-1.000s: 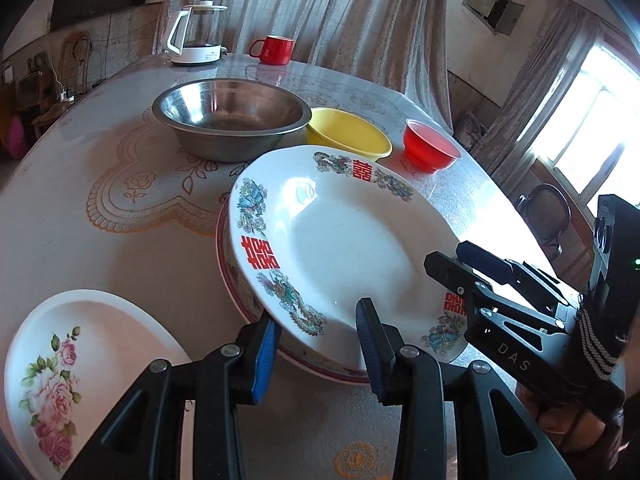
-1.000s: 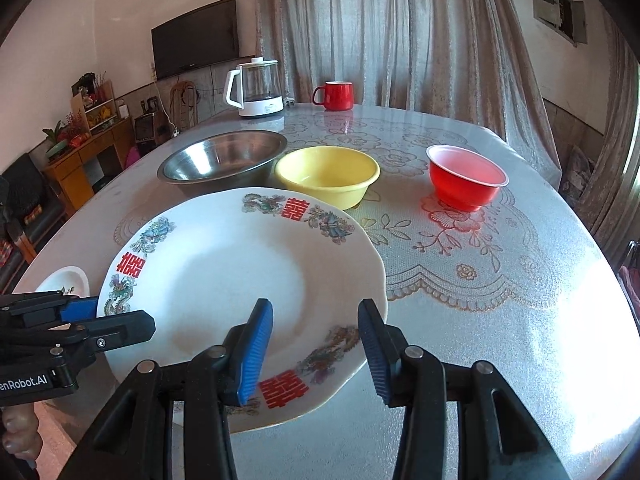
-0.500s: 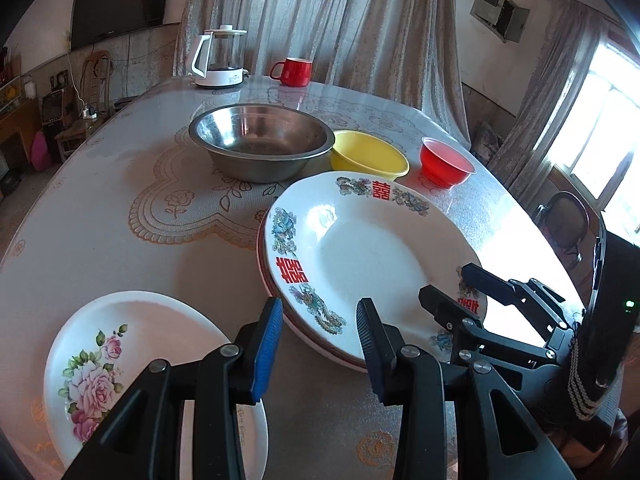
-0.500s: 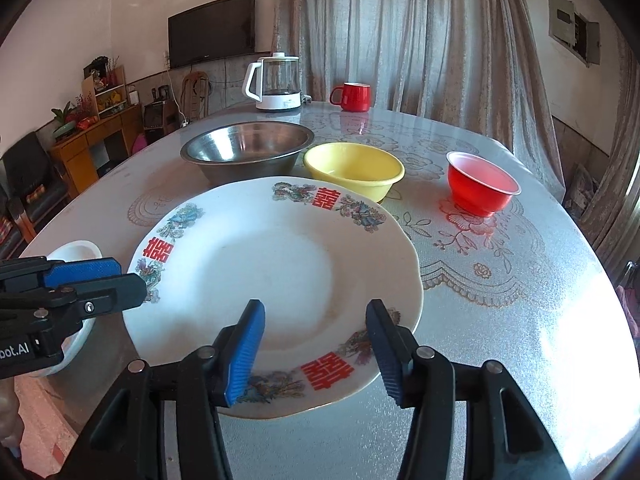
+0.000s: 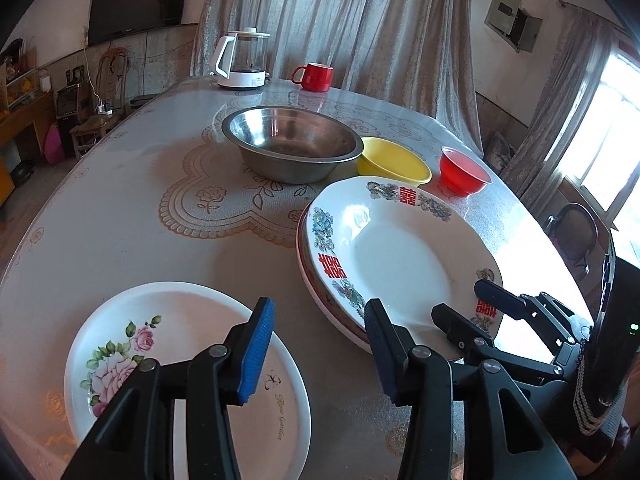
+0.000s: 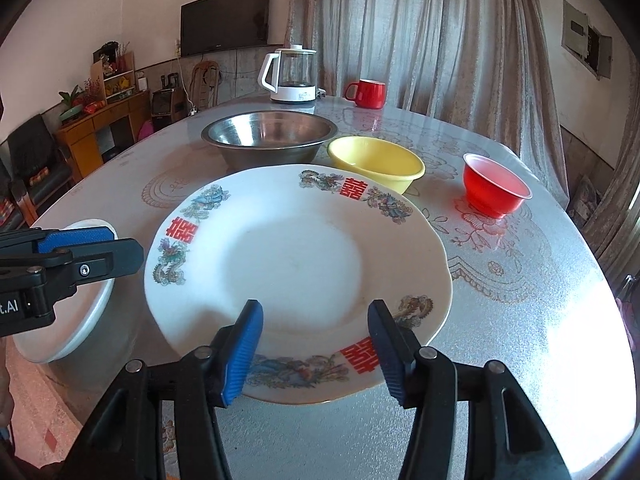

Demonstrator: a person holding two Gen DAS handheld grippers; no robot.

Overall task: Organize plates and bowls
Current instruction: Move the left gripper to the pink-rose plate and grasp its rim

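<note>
A large white plate with red characters (image 5: 396, 248) lies on top of another plate whose red rim (image 5: 316, 292) shows beneath it; it also fills the middle of the right wrist view (image 6: 296, 256). A white rose plate (image 5: 168, 360) lies near the table's front left edge. My left gripper (image 5: 318, 352) is open and empty, between the two plates. My right gripper (image 6: 316, 350) is open and empty at the large plate's near rim; it also shows in the left wrist view (image 5: 468, 308). Behind stand a steel bowl (image 5: 292, 144), a yellow bowl (image 5: 394, 164) and a red bowl (image 5: 464, 170).
A white kettle (image 5: 242, 60) and a red mug (image 5: 316, 76) stand at the far end of the round table (image 5: 120, 208). The rose plate's rim (image 6: 68, 332) overhangs the table edge in the right wrist view. A chair (image 5: 572, 236) stands to the right.
Both grippers have pulled back from the large plate toward the near table edge. The left one has swung left, bringing more of the rose plate into view. Both stay open.
</note>
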